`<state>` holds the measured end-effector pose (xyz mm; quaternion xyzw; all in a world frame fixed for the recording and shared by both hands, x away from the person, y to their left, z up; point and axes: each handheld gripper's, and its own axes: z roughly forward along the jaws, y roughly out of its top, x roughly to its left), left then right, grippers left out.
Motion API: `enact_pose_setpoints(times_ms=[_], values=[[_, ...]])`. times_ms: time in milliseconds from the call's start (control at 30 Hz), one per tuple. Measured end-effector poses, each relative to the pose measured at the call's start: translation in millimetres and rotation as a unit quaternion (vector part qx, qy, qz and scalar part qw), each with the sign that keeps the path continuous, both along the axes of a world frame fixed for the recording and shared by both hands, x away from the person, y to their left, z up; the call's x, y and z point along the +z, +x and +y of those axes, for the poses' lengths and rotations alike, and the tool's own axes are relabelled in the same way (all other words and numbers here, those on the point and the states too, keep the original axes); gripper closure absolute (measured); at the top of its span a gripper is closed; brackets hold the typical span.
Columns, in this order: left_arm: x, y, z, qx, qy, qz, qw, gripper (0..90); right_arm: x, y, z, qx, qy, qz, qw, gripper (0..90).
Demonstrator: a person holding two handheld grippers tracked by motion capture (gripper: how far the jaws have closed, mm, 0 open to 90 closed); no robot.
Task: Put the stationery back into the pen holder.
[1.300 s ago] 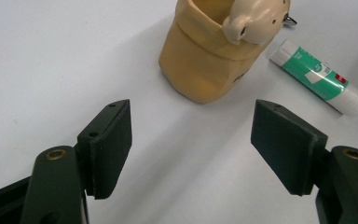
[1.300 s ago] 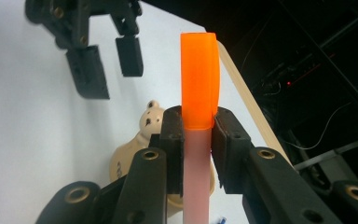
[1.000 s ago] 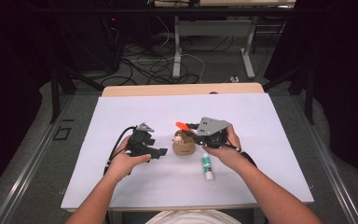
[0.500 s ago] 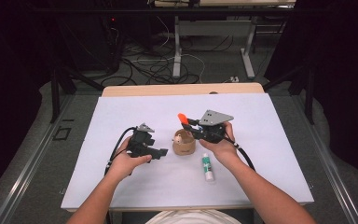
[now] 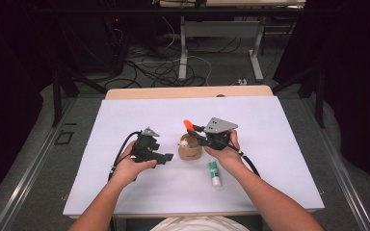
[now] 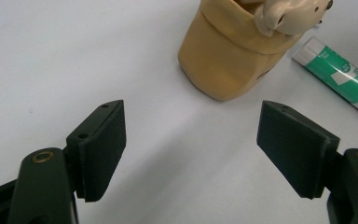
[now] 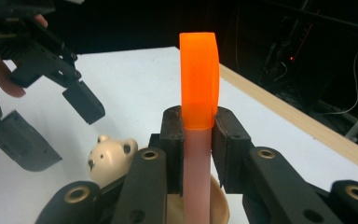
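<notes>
A tan cup [image 5: 190, 150] with a small bear head [image 7: 109, 158] on its rim stands mid-table. My right gripper [image 5: 198, 131] is shut on a marker [image 7: 198, 70] with a pale pink body and an orange cap. It holds the marker cap-up just above and behind the cup, and the marker's lower end is hidden by the jaws. My left gripper [image 5: 166, 156] rests to the left of the cup, open and empty, jaws pointing at it. In the left gripper view the cup [image 6: 223, 60] stands a short way beyond the open gripper [image 6: 191, 154].
A green-and-white glue stick [image 5: 214, 173] lies on the white table cover [image 5: 279, 144] just right of the cup, under my right wrist. It lies beside the cup as a glue stick [image 6: 340, 74]. Beyond the table's far wooden edge [image 5: 188, 92] are desk legs and cables.
My right gripper has sunk slightly toward the cup with the marker still in it. The left hand has stayed put.
</notes>
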<state>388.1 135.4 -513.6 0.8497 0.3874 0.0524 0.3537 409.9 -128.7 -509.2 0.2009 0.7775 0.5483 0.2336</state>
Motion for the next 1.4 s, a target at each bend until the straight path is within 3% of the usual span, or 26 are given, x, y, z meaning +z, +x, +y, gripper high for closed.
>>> enact_pose_setpoints(times_ms=[300,467,733,800,1100,1400], values=[[-0.8,0.1,-0.1,-0.001,0.003,0.000,1.0000,24.5,-11.3,2.1,1.4,-0.008,-0.013,0.024,0.9996,75.2],[-1.0,-0.1,-0.4,0.000,0.001,0.003,1.0000,24.5,-15.3,3.0,0.6,-0.016,-0.019,0.059,0.9979,74.5],[-0.8,0.0,0.0,0.002,0.000,0.003,1.0000,24.5,-13.3,4.9,-3.0,-0.030,-0.001,0.073,0.9969,67.5],[-0.9,0.0,0.0,0.002,0.001,0.003,1.0000,24.5,-12.0,3.5,-4.7,-0.037,-0.001,0.088,0.9955,64.6],[-0.7,0.0,0.4,0.006,-0.001,0.003,1.0000,24.5,-8.5,3.4,-7.8,-0.045,0.017,0.090,0.9948,57.2],[-0.2,0.1,1.3,0.007,-0.001,0.002,1.0000,24.5,-2.4,-0.4,-10.6,-0.058,0.026,0.109,0.9921,49.0]])
